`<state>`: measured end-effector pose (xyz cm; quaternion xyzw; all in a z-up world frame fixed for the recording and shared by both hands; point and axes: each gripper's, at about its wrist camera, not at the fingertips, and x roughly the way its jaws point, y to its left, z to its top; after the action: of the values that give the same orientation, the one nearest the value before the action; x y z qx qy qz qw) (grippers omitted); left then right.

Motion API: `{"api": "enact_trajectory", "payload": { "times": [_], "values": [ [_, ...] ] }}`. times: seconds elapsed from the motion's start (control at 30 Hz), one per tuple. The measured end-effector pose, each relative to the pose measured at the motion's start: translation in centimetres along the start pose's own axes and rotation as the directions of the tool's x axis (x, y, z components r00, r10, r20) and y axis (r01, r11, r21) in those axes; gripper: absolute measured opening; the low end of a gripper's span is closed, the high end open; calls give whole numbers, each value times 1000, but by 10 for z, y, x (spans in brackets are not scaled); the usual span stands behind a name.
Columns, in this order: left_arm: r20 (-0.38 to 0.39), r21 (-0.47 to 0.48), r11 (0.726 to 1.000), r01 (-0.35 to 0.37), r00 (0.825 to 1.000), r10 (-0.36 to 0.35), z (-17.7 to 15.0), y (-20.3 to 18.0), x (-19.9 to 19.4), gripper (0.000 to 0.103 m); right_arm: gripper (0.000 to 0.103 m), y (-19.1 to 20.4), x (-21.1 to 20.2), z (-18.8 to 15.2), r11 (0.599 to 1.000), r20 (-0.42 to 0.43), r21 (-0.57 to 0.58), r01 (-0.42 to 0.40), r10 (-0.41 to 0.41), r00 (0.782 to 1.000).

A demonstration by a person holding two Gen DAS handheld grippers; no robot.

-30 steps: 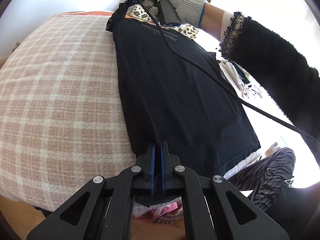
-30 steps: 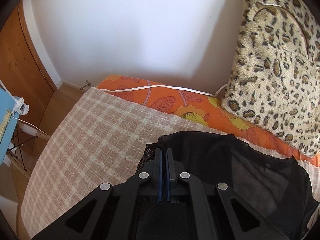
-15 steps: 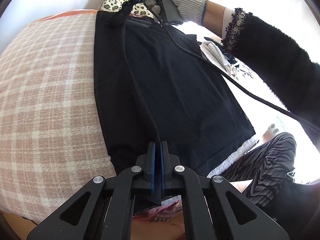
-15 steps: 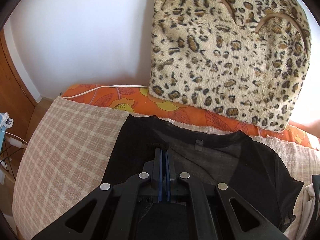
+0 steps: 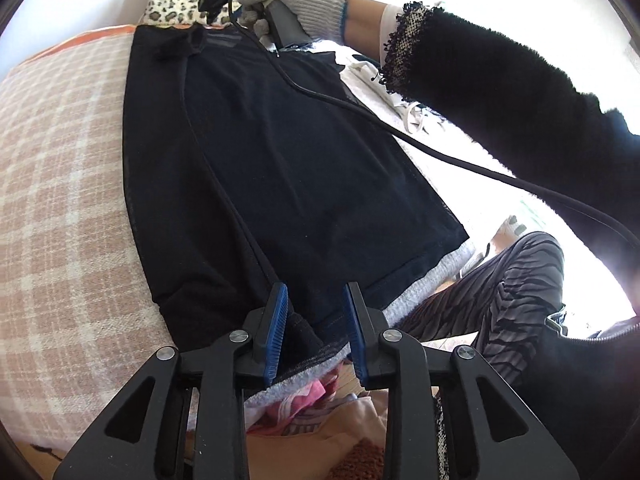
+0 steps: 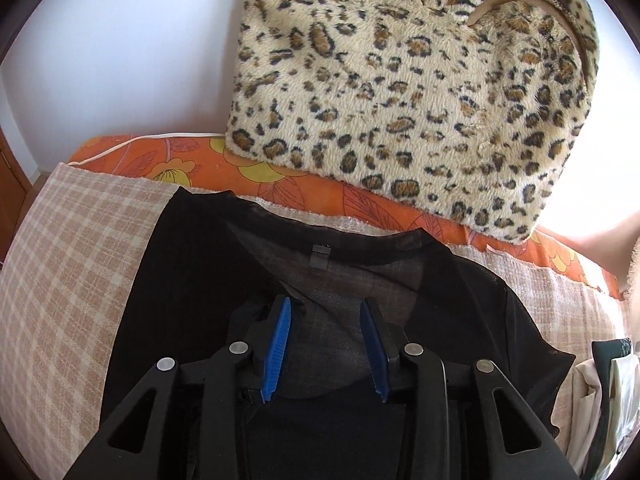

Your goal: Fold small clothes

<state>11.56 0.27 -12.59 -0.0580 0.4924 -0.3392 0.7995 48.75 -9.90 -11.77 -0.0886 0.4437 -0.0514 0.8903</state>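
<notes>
A black top [image 5: 304,168] lies flat on the pink checked bedspread [image 5: 60,184], its left side folded over the middle. My left gripper [image 5: 314,300] is open over the hem at the near edge, holding nothing. My right gripper [image 6: 326,316] is open just above the sheer neckline, where the collar label [image 6: 320,254] shows. In the left wrist view the gloved hand holds the right gripper's handle [image 5: 286,28] over the far end of the top.
A leopard-print cushion [image 6: 420,92] leans on the wall behind an orange flowered sheet [image 6: 280,184]. White and dark clothes [image 6: 600,384] lie at the right of the top. A black cable [image 5: 440,156] crosses over it. The person's striped legs [image 5: 500,292] are at the bed's edge.
Both grippers swung the top's left side over and laid it down, then opened and let go of the cloth.
</notes>
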Motion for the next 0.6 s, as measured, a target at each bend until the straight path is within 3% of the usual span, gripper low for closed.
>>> {"api": "enact_trajectory", "payload": {
  "times": [0.13, 0.4, 0.47, 0.6],
  "values": [
    [33, -42, 999, 13, 999, -12, -7, 13, -16, 27, 40, -9, -31, -2, 1000, 34, 3, -1, 0, 999],
    [95, -98, 991, -88, 991, 97, -13, 38, -38, 27, 46, -23, -93, -34, 995, 93, -25, -99, 101, 991],
    [76, -93, 987, -129, 988, 137, -15, 40, -35, 27, 47, -26, -105, -46, 992, 102, -22, -122, 124, 987],
    [8, -122, 984, -132, 991, 134, -24, 48, -22, 27, 47, -28, -124, -74, 976, 85, -14, -218, 219, 972]
  ]
}}
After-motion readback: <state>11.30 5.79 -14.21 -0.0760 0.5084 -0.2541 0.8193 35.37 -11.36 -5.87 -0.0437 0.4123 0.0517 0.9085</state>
